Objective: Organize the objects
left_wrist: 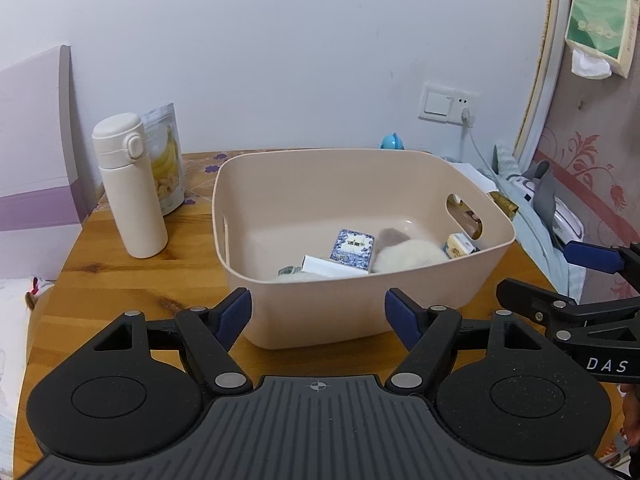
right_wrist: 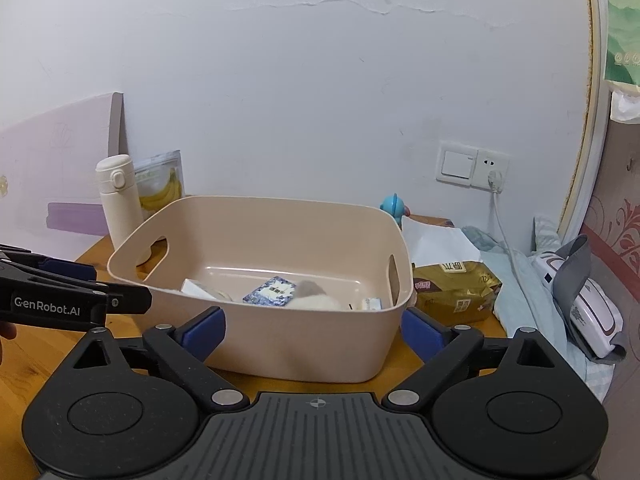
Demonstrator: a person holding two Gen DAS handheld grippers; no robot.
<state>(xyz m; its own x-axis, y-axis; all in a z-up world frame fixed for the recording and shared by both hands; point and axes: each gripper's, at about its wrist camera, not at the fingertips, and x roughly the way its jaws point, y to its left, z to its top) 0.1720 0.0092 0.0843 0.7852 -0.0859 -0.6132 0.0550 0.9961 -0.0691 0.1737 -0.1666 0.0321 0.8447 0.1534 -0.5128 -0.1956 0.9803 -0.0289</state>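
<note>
A beige bin sits on a wooden table by the white wall.

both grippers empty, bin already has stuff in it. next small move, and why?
Probably send the right gripper, open and empty, toward the gold snack bag lying on the table just right of the beige bin. It looks like the nearest loose item on that side and is still outside the bin. The left gripper, also open and empty, could take the white bottle afterward.
</note>
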